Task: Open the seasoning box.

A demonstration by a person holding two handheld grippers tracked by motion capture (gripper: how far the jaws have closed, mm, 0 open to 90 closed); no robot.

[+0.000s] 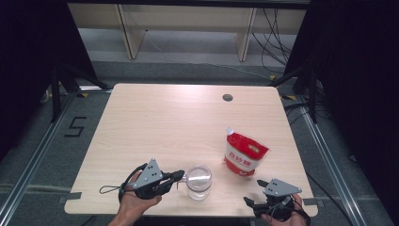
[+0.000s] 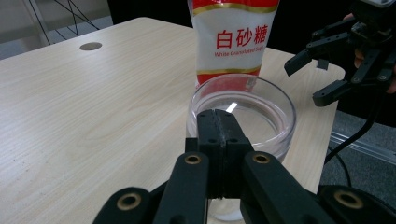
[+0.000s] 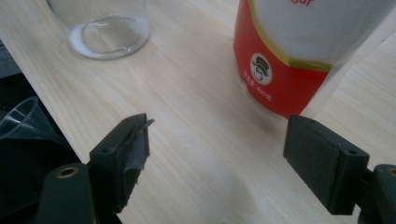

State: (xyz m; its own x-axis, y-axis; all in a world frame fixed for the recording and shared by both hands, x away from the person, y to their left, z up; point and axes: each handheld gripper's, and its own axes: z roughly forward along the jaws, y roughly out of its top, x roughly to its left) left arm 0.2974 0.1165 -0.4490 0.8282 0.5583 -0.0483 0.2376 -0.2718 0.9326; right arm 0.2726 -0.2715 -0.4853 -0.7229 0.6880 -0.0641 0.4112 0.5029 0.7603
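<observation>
Pale wooden surface [image 1: 155, 127] carries a glass jar [image 1: 198, 181] near its front edge, a sugar bag [image 1: 244, 154] right of it. Left gripper [image 1: 179, 176] is clamped on the jar's rim; right gripper [image 1: 250, 202] stands open, empty.

jaws: we see them spread wide over the table [image 3: 196, 154]
glass jar [image 3: 105, 28]: upper left
sugar pouch [image 3: 289, 60]: upper right, upright

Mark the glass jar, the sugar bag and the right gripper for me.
glass jar [image 1: 198, 181], high view, on its open rim.
sugar bag [image 1: 244, 155], high view, on the red and white front.
right gripper [image 1: 250, 202], high view, between its open fingers.
</observation>
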